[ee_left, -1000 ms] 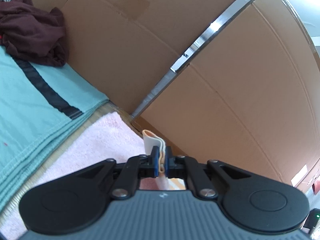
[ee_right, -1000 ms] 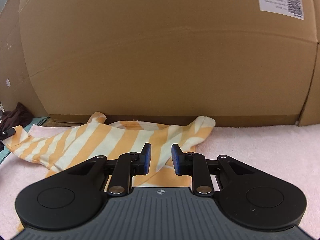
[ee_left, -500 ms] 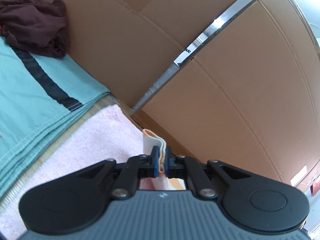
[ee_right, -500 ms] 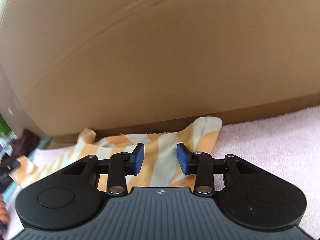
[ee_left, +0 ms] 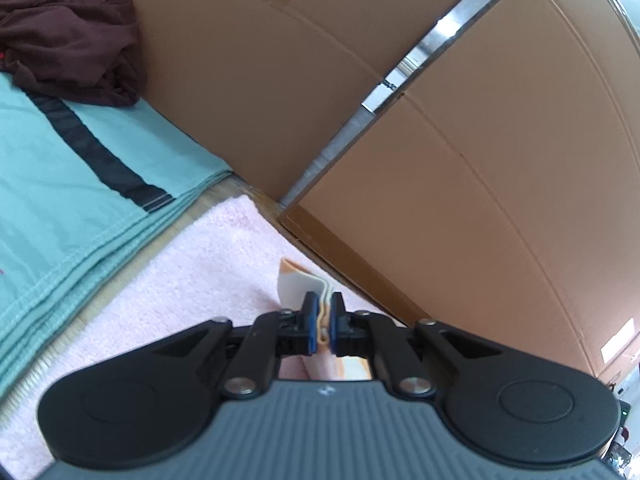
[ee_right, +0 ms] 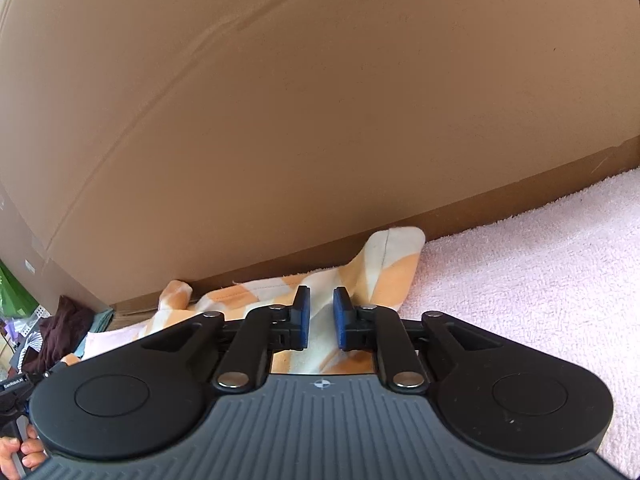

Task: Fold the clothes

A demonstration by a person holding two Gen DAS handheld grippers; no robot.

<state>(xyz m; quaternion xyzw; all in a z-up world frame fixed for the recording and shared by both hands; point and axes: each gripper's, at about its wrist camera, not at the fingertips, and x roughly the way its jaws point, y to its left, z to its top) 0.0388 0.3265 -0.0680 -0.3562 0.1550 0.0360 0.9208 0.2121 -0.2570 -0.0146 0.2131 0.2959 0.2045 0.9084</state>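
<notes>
Striped garment in left tongs

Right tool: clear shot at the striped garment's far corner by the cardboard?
Probably yes. The right tool is open and empty, over the orange-striped garment, whose far corner lies uncovered just ahead on the pink towel. Only the cardboard wall behind limits approach.

The left gripper was clamped tight, its blue pads pressed together on a folded edge of striped garment, pointing forward and slightly down. The right gripper sat low with its pads parted and nothing between them. A hand showed at the lower left of the right wrist view.
</notes>
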